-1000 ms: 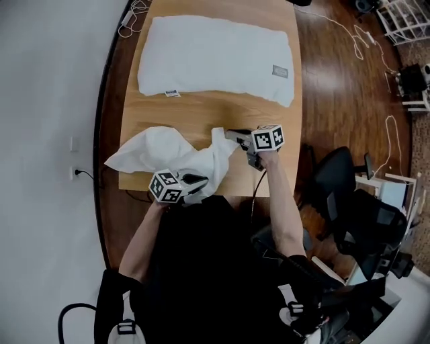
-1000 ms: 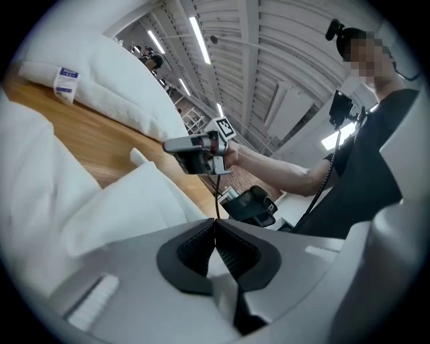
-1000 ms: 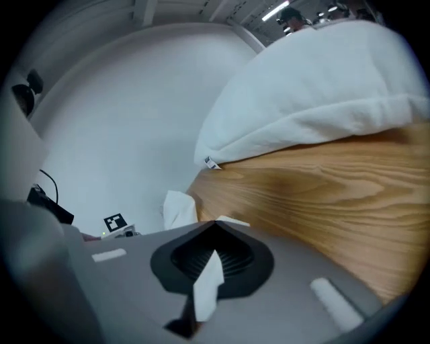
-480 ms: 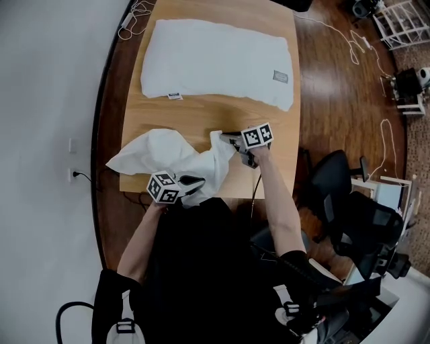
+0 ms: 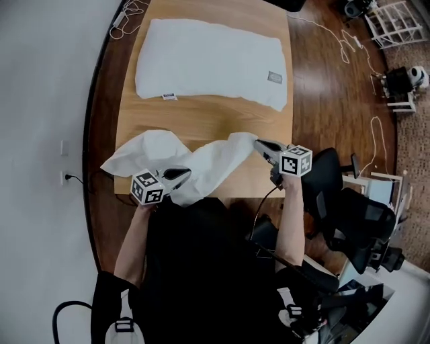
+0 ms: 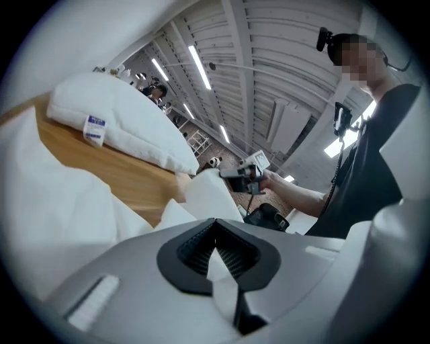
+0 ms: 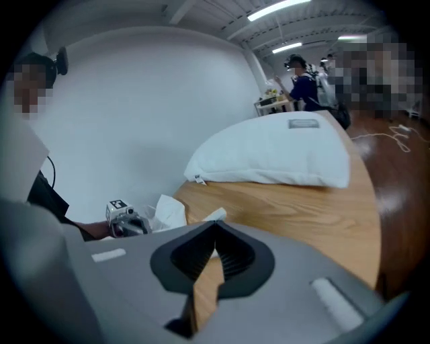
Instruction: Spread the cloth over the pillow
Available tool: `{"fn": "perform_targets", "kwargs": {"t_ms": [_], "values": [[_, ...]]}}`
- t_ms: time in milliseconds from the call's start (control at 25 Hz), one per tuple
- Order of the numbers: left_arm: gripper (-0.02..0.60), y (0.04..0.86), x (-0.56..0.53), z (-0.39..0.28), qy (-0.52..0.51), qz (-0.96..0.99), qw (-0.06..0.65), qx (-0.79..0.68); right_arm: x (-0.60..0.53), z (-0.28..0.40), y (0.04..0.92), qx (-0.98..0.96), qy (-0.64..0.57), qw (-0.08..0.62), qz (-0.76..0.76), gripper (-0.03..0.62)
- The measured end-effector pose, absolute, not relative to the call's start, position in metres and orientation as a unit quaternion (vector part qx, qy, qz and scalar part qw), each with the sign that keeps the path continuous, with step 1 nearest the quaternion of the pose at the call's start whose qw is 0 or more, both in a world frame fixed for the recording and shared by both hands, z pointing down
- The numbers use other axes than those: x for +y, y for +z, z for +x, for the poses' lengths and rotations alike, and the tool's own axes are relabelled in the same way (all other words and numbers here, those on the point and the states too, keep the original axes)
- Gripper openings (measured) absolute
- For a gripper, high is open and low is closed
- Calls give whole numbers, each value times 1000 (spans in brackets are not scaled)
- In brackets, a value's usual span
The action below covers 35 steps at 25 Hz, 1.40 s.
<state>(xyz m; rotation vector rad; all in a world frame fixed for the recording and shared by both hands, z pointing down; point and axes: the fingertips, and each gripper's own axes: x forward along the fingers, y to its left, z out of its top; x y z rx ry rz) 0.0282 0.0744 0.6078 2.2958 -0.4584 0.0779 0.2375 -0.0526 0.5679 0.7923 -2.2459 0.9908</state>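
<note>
A white pillow [image 5: 208,64] lies across the far half of the wooden table [image 5: 222,117]. The white cloth [image 5: 195,164] sits crumpled near the table's front edge, stretched between both grippers. My left gripper [image 5: 181,175] is shut on the cloth's near left part, and white fabric shows between its jaws [image 6: 216,225]. My right gripper [image 5: 257,144] holds the cloth's right corner at the table's right front, with its jaws closing tight on a sliver of fabric [image 7: 215,225]. The right gripper view has the pillow [image 7: 275,158] ahead across bare wood.
A white wall with a socket [image 5: 65,178] runs along the left. A black office chair [image 5: 342,195] stands right of the table. Cables [image 5: 349,47] trail over the wood floor, with a white rack [image 5: 396,20] beyond. People [image 7: 302,77] stand far behind the pillow.
The right gripper has moved right and nearer the front edge, drawing the cloth's corner out with it. The left gripper has shifted a little left. The cloth now lies wider.
</note>
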Motion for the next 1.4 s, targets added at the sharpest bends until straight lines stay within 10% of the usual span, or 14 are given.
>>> {"fn": "perform_targets", "kwargs": {"t_ms": [320, 520, 560, 680, 1040, 1400], "values": [[23, 580, -14, -127, 186, 872, 192, -411, 19, 376, 578, -764, 363, 352, 400, 6], [350, 670, -30, -130, 437, 846, 162, -258, -21, 326, 474, -851, 290, 228, 373, 6], [337, 686, -22, -120, 457, 846, 176, -210, -30, 312, 450, -868, 273, 209, 359, 6], [28, 675, -19, -105, 398, 874, 231, -156, -50, 275, 382, -904, 205, 200, 316, 6], [26, 379, -33, -196, 120, 927, -30, -353, -58, 348, 233, -910, 17, 178, 374, 6], [146, 696, 174, -151, 385, 859, 280, -190, 47, 447, 539, -809, 263, 336, 404, 6]]}}
